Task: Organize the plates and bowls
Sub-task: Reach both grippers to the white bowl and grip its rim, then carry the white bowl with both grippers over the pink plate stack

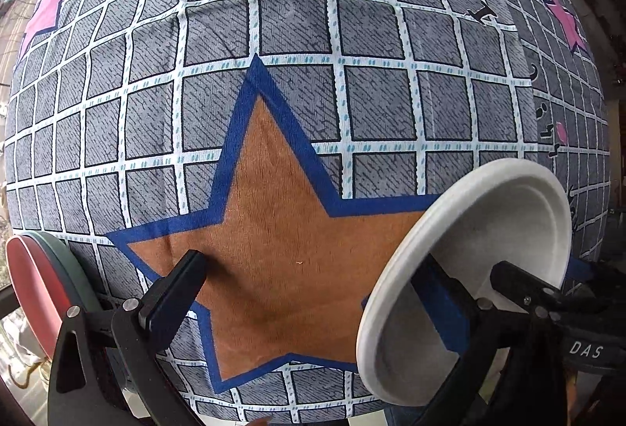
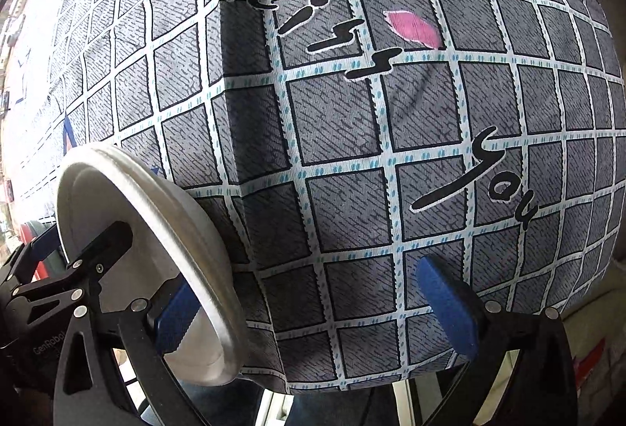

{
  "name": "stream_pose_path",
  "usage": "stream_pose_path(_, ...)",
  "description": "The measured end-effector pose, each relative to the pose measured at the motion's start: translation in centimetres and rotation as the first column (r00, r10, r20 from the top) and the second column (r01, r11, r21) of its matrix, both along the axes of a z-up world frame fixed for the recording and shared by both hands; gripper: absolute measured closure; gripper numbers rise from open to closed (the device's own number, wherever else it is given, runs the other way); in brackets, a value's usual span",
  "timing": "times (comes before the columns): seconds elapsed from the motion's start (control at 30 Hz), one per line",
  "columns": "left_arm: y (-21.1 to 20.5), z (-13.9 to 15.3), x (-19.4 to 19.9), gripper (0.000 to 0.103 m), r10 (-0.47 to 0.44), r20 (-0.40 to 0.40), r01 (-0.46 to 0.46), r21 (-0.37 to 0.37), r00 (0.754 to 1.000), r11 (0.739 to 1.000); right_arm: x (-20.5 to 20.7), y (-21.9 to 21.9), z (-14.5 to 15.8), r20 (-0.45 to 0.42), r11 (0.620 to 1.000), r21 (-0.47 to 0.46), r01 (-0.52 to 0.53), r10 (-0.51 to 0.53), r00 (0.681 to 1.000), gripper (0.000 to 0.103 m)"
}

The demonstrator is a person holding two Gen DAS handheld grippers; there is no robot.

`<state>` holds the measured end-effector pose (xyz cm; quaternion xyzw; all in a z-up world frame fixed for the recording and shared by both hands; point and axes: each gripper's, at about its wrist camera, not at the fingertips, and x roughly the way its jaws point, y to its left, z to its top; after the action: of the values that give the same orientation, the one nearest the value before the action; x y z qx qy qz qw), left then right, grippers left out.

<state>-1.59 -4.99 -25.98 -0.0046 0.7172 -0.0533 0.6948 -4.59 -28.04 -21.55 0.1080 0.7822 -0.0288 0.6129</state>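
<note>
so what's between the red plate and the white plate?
No dishes: just the checked cloth with its brown star, and one finger of the open left hand-held gripper over it. Left wrist view.

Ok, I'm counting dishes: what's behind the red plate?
A green plate sits right behind the red plate; only its rim shows, so anything beyond is hidden.

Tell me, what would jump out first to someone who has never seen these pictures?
The big orange star edged in blue, printed on the grey checked cloth, fills the middle of the left view. A white plate stands on edge at lower right there, with gripper fingers from both sides meeting at it. In the right view, black handwriting runs across the cloth.
</note>
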Motion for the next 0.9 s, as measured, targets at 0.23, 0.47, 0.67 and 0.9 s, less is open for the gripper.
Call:
stream_pose_path(0.23,0.2,0.1,-0.2,0.007,0.004,-0.036,-0.004,0.002,0.999,1.0,1.6,2.1,-1.1,-0.056,1.0,0.004,0.017,-0.017,0.998,0.005)
stream_pose_path(0.47,-3.7,1.4,-0.7,0.052,-0.13,-0.015,0.129,-0.024,0.991,0.991,1.7,5.0,-0.1,-0.015,0.995,0.096,-0.007,0.009,1.0,0.071)
stream_pose_path(0.67,-4.0,1.4,-2.0,0.068,-0.127,-0.044,0.124,-0.06,0.991,0.99,2.1,6.6,-0.4,-0.033,0.996,0.086,-0.01,0.013,0.999,0.074)
stream_pose_path(0.9,-0.3,1.1,-3.8,0.068,-0.055,-0.048,0.053,-0.042,0.997,0.998,2.5,10.4,-1.0,-0.049,0.993,0.102,-0.066,0.071,0.996,0.074)
